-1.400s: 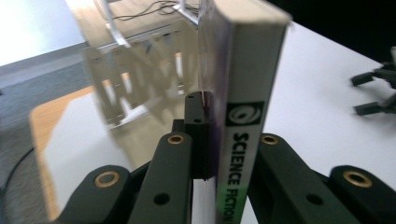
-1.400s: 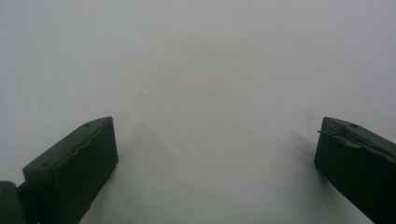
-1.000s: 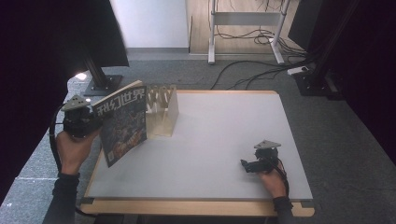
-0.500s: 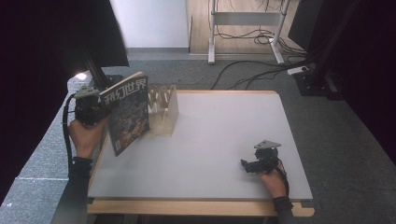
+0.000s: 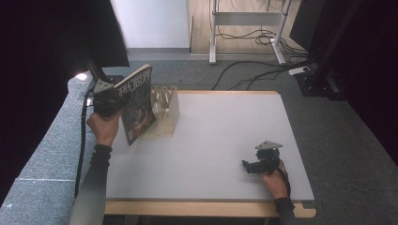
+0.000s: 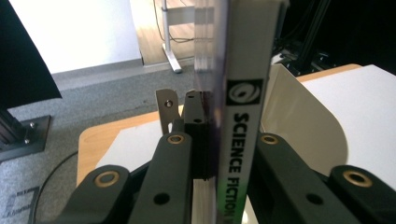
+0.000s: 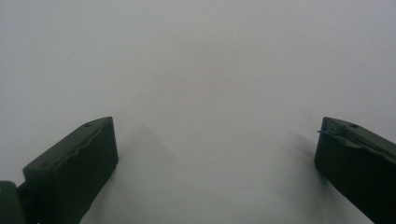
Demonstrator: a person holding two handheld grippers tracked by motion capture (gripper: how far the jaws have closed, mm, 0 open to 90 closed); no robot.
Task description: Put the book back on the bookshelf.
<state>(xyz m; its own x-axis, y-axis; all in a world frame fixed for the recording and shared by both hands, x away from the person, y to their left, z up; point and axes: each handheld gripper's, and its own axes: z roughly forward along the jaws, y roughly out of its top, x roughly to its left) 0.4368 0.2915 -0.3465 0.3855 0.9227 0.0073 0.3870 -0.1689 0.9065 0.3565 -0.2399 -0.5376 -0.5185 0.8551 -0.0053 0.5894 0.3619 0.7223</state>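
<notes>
High view: I see my left gripper [image 5: 109, 99] raised over the tabletop's [image 5: 225, 136] far left corner, clamped on a magazine [image 5: 137, 104] that stands almost upright on edge, its cover facing toward me and to the right, its long axis running up and down with a slight lean, title at the top. The magazine hangs just in front of a pale wooden rack [image 5: 165, 111] with upright dividers that sits near the far left corner; they overlap from here, and I cannot tell if they touch. In the left gripper view the jaws press on either side of the magazine [image 6: 243, 116], whose spine faces the camera with "SCIENCE FICTION" reading downward; a curved white panel of the rack [image 6: 303, 126] rises just beyond it. My right gripper [image 5: 253, 165] rests low by the near right corner, well apart from the rest. In the right gripper view its jaws stand wide over bare white tabletop [image 7: 201, 70], holding nothing.
</notes>
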